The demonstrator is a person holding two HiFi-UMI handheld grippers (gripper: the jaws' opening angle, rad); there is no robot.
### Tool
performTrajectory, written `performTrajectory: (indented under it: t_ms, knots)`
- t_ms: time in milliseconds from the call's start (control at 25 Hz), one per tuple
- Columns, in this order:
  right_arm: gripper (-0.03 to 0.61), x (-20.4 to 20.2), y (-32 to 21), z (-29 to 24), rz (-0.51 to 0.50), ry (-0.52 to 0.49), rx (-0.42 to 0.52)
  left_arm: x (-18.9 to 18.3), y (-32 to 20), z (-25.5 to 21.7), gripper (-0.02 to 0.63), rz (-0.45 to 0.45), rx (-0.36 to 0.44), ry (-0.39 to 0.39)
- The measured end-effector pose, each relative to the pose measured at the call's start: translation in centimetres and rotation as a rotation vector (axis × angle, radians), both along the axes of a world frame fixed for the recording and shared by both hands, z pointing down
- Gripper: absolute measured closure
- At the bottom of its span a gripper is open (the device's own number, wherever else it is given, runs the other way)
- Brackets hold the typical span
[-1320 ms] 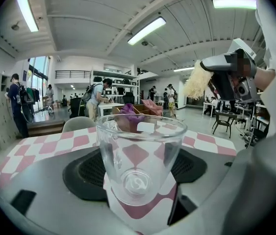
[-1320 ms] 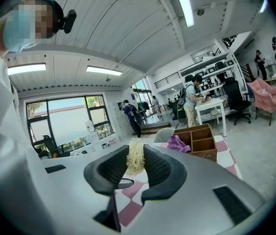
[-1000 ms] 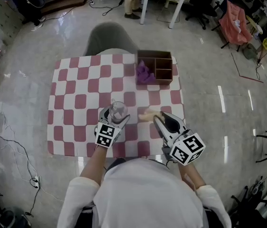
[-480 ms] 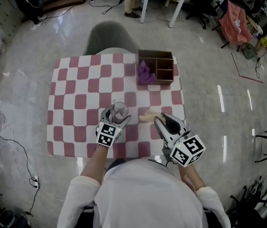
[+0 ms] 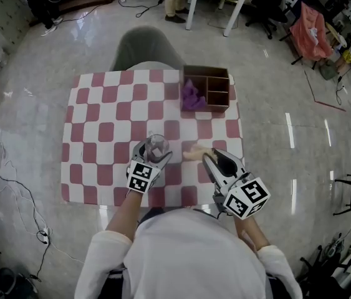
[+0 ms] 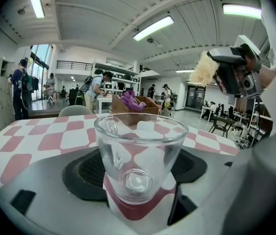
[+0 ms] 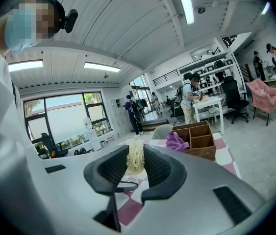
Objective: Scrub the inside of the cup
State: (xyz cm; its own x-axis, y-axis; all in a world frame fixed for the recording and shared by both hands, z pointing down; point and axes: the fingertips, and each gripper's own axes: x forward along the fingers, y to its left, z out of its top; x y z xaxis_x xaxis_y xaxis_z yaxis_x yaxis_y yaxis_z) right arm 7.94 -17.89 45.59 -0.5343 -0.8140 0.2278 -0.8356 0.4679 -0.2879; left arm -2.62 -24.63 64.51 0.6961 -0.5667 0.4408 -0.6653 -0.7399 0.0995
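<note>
The cup is clear glass, upright and empty, with a small handle on its far wall. It sits over the near part of the table, which is covered in a red-and-white checked cloth. The left gripper holds it, with its dark pads pressed against opposite sides of the glass. Whether the base touches the cloth cannot be told.

The right gripper is just right of the cup and apart from it. Its jaws are closed on a pale, stringy scrubber, which sticks out past the jaw tips towards the cup but stays outside the rim.

At the far right corner of the table stands a wooden box with compartments. A purple cloth is bunched in its left one. A grey chair stands behind the table.
</note>
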Motion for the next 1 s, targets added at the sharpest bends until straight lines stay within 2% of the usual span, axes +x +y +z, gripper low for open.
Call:
performTrajectory:
  t_ms: [320, 640, 1000]
  knots:
    - [0.471, -0.4, -0.1, -0.2, -0.017, -0.003, 0.005, 0.0, 0.4, 0.3, 0.235, 0.004, 0.007, -0.029]
    - [0.471, -0.5, 0.1, -0.3, -0.024, -0.009, 0.013, -0.3, 0.4, 0.4, 0.233, -0.036, -0.024, -0.034]
    - [0.472, -0.7, 0.3, -0.6, -0.031, -0.017, 0.019, -1.7, 1.3, -0.8, 0.233, -0.070, -0.008, -0.046]
